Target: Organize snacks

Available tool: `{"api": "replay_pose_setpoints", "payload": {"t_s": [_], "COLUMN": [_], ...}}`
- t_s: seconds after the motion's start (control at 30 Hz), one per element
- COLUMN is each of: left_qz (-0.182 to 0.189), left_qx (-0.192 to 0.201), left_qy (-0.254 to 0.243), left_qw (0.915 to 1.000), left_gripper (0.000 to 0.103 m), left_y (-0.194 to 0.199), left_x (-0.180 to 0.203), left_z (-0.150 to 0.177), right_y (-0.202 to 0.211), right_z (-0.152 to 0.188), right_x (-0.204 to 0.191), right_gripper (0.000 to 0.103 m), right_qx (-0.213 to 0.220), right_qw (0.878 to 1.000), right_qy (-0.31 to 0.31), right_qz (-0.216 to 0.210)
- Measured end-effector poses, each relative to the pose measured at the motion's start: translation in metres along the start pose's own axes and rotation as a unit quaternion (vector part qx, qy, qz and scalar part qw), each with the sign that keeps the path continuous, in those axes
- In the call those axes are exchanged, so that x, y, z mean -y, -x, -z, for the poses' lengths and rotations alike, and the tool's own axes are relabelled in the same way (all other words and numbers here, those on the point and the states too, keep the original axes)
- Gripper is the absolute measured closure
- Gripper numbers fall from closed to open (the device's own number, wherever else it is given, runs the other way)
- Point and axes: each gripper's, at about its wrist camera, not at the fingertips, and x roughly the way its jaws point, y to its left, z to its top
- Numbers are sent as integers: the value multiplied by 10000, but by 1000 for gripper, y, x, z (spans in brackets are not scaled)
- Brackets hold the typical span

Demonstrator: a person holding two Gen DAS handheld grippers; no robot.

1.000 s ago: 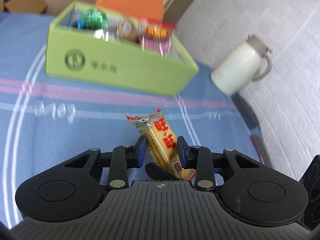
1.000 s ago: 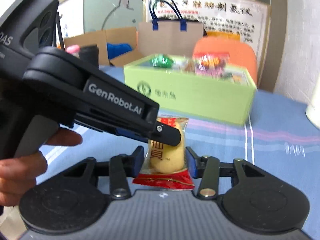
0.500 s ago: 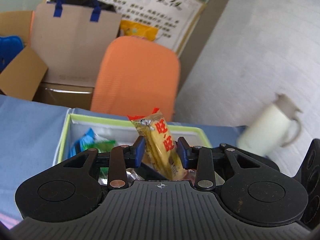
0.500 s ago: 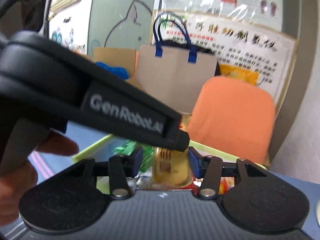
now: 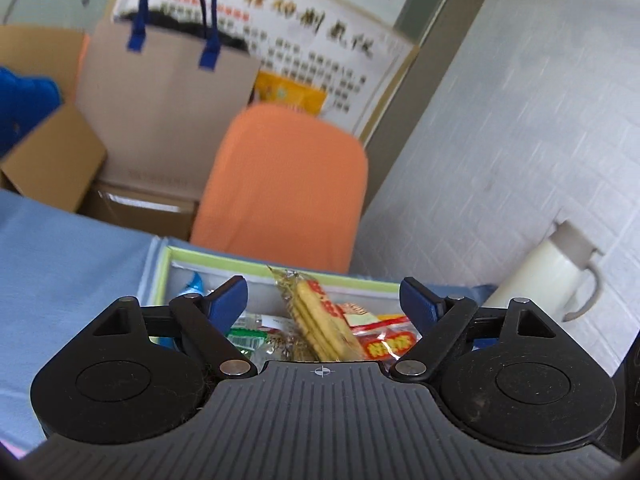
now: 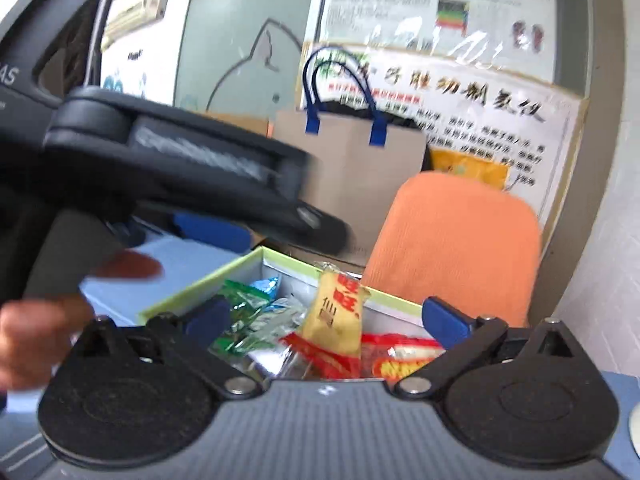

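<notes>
Both grippers hang over the green box (image 5: 280,265) on the blue counter (image 5: 60,248). The left gripper (image 5: 322,300) has its jaws opening, blue pads clear of the yellow cracker packet (image 5: 320,320) that stands tilted between them, its lower end among the snacks in the box. The right gripper (image 6: 326,316) is opening too — jaws spread wide, a yellow rice cracker packet (image 6: 334,316) upright between them and touching neither pad, over red and green packets (image 6: 248,312). Behind the box stands an orange chair (image 5: 284,184); a white jug (image 5: 548,272) sits to the right.
</notes>
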Motion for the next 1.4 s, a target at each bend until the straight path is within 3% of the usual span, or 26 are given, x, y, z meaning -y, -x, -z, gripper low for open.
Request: {"api": "replay_pose_setpoints", "payload": {"t_s": [0.1, 0.23, 0.37, 0.5, 0.6, 0.7, 0.8, 1.07, 1.23, 1.4], "left_qz": [-139, -647, -940, -1136, -1326, -1477, -1611, -1475, -1280, -1248], "left_qx": [214, 397, 274, -59, -170, -339, -310, -7, -70, -151], "left_qy": [-186, -328, -161, 6, -125, -496, -714, -1123, -1384, -1499], "left_qw": [9995, 9966, 9951, 9935, 9909, 9872, 9839, 9827, 9820, 9807], "left_gripper": [26, 19, 16, 14, 15, 19, 18, 17, 17, 17], "left_y": [41, 85, 118, 145, 161, 170, 188, 239, 256, 265], "left_x": [14, 32, 51, 70, 87, 103, 114, 141, 156, 165], "left_z": [14, 55, 104, 146, 170, 190, 205, 231, 245, 259], "right_y": [34, 83, 121, 161, 188, 201, 220, 272, 302, 324], "right_z": [21, 63, 92, 112, 127, 132, 138, 165, 184, 211], "right_x": [-3, -16, -25, -35, -51, -61, -68, -98, -112, -119], "right_gripper": [1, 1, 1, 1, 0, 0, 0, 1, 1, 1], "right_qx": [-104, -401, -673, -538, -331, -523, -433, -387, -296, -493], "right_qw": [9993, 9936, 9789, 9623, 9561, 9636, 9619, 9567, 9480, 9419], "right_qy": [-268, -895, -1636, -2190, -2281, -1984, -2013, -1980, -2313, -2413], "right_qz": [249, 556, 1023, 1523, 1811, 1716, 1797, 2097, 2166, 2284]}}
